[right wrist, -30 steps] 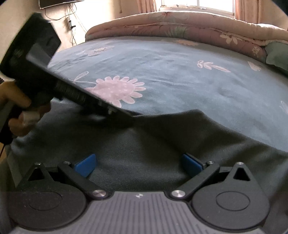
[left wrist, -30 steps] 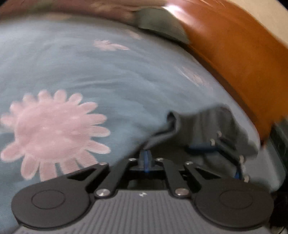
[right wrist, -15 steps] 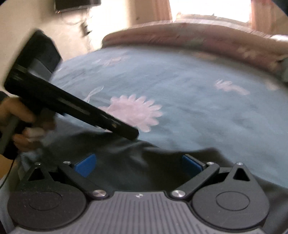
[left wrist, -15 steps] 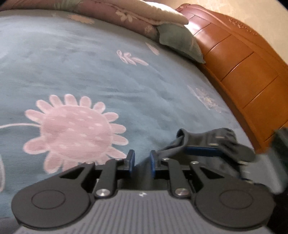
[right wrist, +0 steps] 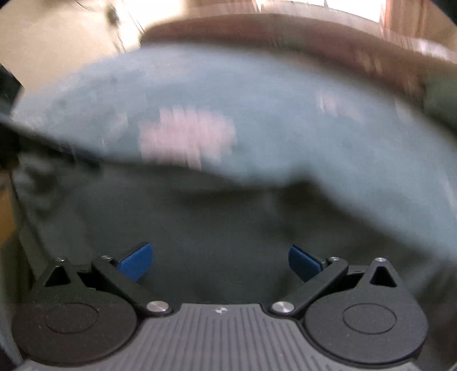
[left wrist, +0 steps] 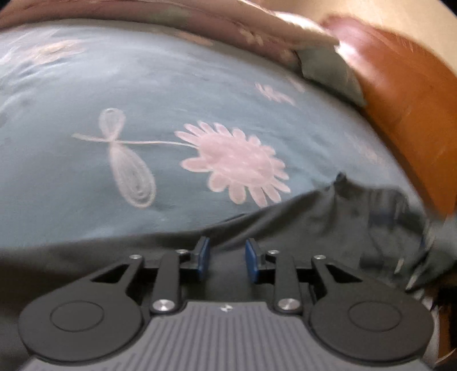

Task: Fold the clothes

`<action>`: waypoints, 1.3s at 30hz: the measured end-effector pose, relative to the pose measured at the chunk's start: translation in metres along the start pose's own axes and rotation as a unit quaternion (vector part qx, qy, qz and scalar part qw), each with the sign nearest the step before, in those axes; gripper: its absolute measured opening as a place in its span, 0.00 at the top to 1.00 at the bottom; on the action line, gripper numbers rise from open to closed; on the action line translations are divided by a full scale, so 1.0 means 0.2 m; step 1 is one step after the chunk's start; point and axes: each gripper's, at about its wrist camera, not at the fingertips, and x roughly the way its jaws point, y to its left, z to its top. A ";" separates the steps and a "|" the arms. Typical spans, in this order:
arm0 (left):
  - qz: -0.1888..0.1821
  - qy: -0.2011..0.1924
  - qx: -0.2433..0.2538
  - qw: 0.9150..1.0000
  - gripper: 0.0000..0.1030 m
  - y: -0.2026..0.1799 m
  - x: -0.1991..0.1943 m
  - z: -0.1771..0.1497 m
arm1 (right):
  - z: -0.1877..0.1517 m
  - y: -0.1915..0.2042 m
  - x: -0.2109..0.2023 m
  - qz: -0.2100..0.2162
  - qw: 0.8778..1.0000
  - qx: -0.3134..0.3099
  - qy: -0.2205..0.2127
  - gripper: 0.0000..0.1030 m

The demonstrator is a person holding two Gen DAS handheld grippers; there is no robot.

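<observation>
Where the garment sits: although both views are smeared, a dark grey garment (left wrist: 300, 228) is seen spread over the near edge of the bed (left wrist: 85, 171), filling the 6 o'clock part of both views.
Left tongs (left wrist: 226, 258): jaws have just been opening; the blue pads (left wrist: 203, 255) are parted a little, over the grey cloth, nothing pinched between them.
Right tongs (right wrist: 221, 264): spread wide and released, blue pads (right wrist: 136, 261) far apart, held above the garment.
Bedspread: blue-grey, with a pink flower (left wrist: 237, 165) printed just past the garment's far edge, around 12 o'clock from the left tongs.
Far end of bed: a folded pinkish quilt (left wrist: 228, 25) is laid along 12 o'clock, a greenish pillow (left wrist: 328, 74) at 2 o'clock.
Side: an orange wooden bed frame (left wrist: 414, 120) is seen at 3 o'clock in the left view.
Garment's right end: bunched up, too blurred to read more.
</observation>
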 end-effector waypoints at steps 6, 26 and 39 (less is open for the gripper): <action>0.031 -0.009 0.007 0.999 0.72 0.02 -0.09 -0.01 | -0.15 0.02 -0.16 -0.034 0.999 0.030 0.004 0.00; 0.064 -0.024 0.107 0.992 0.60 -0.16 -0.29 -0.24 | -0.18 0.03 -0.09 -0.091 0.994 0.065 0.000 0.00; 0.007 0.003 0.185 0.983 0.51 -0.34 -0.22 -0.26 | -0.18 0.03 -0.09 -0.090 0.994 0.067 -0.006 0.00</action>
